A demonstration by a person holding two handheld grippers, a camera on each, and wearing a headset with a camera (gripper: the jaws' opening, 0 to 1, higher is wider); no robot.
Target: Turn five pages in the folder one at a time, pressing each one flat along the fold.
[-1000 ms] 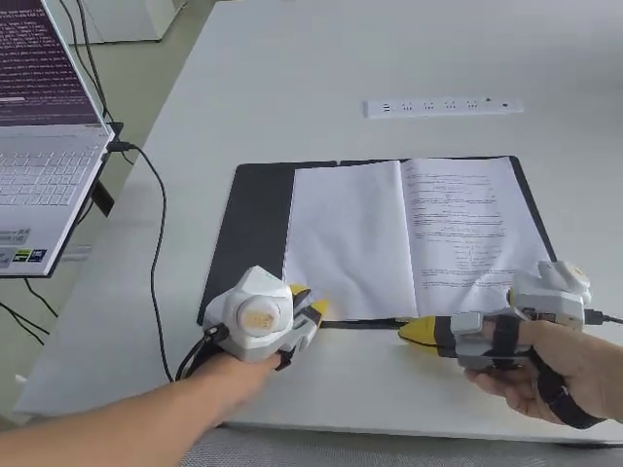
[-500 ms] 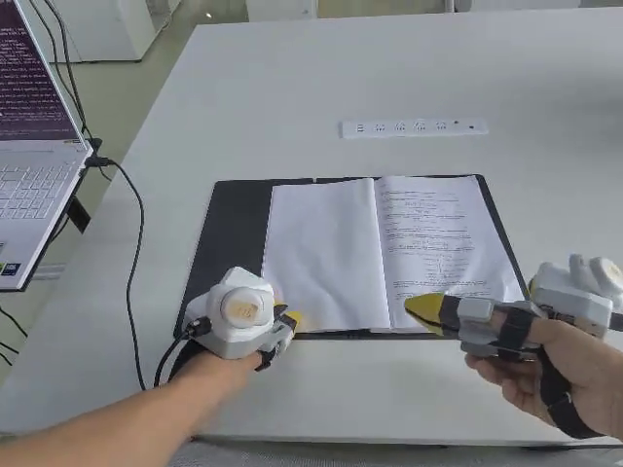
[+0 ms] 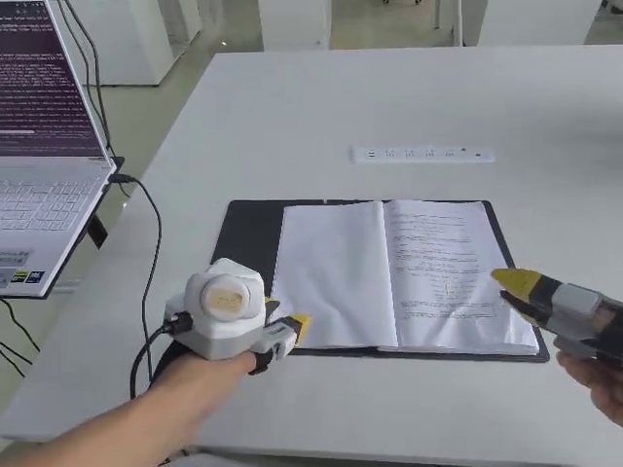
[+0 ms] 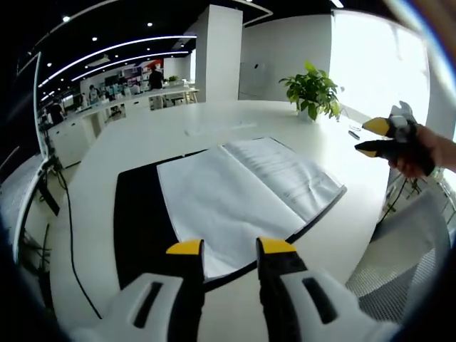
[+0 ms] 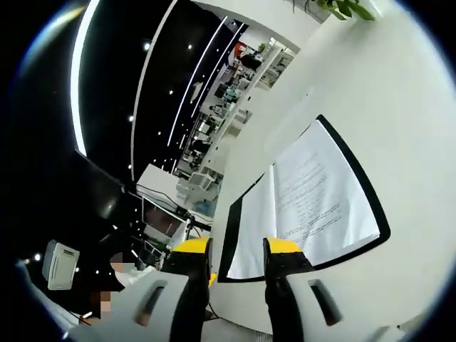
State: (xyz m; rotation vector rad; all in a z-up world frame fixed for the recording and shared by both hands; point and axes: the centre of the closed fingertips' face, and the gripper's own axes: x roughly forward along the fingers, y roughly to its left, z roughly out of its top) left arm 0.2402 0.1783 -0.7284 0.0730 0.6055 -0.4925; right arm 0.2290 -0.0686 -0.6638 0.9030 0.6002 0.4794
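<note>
Closest to me, the left gripper (image 4: 230,247) sits low at the near edge of the folder (image 3: 248,243), by the corner of the blank page (image 3: 331,272). Its jaws are apart with nothing between them, and I can't tell whether a tip touches the paper. Over on the other side, the right gripper (image 3: 521,282) hangs by the outer edge of the printed page (image 3: 448,263), raised a little off it by the look of things. Its jaws are apart too, gripping nothing.

Now the folder itself: it lies open and flat on the white table (image 3: 389,97), black cover showing on the left. The blank page lies across the left half and the printed page across the right, meeting at the fold down the middle. Both sheets look settled, nothing lifted or curling.

So where are we? That blank sheet on the left reads to me as the back of a page already turned, so at least one looks done. How many of the five, I can't count from here. No page is mid-turn, and no gripper is on the fold. I'd say we're between pages, and the printed page is the next one to be lifted, carried over and pressed.

Further back there's a power strip (image 3: 423,154). Off to the left sit a laptop (image 3: 39,146) and its cable (image 3: 151,253).
</note>
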